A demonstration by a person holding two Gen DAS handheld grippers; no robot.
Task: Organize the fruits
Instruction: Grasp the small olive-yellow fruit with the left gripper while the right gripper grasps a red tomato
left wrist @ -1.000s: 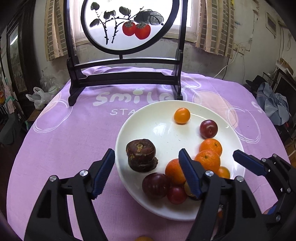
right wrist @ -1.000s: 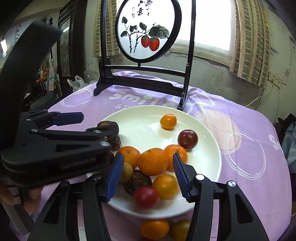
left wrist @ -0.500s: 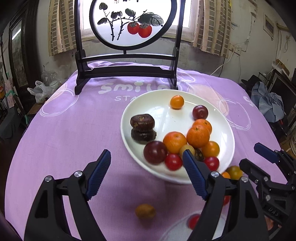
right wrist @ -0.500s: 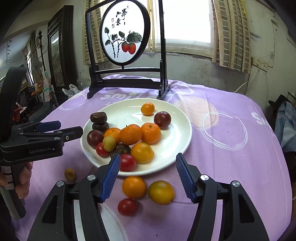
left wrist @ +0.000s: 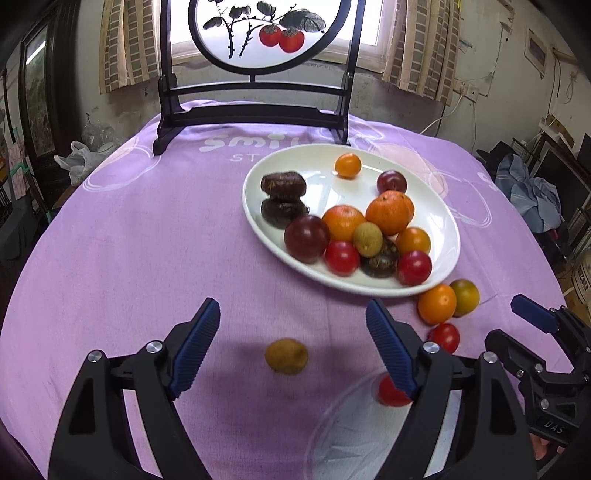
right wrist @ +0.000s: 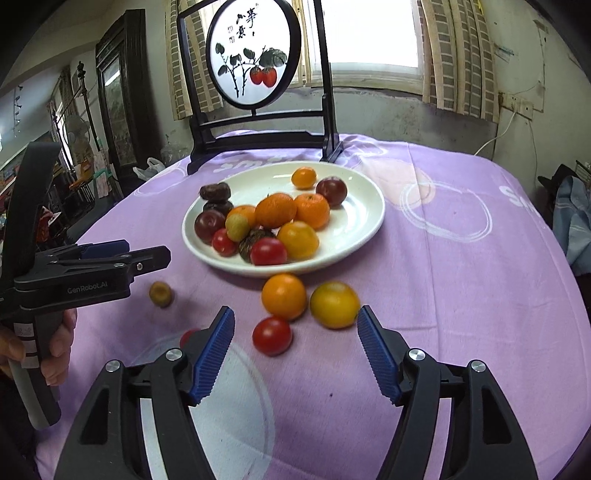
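Observation:
A white plate (left wrist: 445,221) (right wrist: 364,206) holds several fruits: oranges, red tomatoes, dark plums and dark brown fruits. Loose on the purple cloth lie a small brown fruit (left wrist: 286,356) (right wrist: 160,293), an orange (right wrist: 283,296) (left wrist: 437,303), a yellow-green fruit (right wrist: 334,304) (left wrist: 466,292) and a red tomato (right wrist: 272,335) (left wrist: 445,336). Another red tomato (left wrist: 388,391) lies on a clear plate (left wrist: 351,432) at the near edge. My left gripper (left wrist: 291,347) is open above the brown fruit. My right gripper (right wrist: 295,356) is open, near the loose tomato.
A dark wooden stand with a round painted screen (left wrist: 255,33) (right wrist: 253,55) stands at the table's far side. The purple cloth (left wrist: 129,240) covers the whole table. Clutter and clothes lie beyond the right edge.
Both grippers have pulled back from over the white plate toward the near edge. The loose fruits and the clear plate have come into view.

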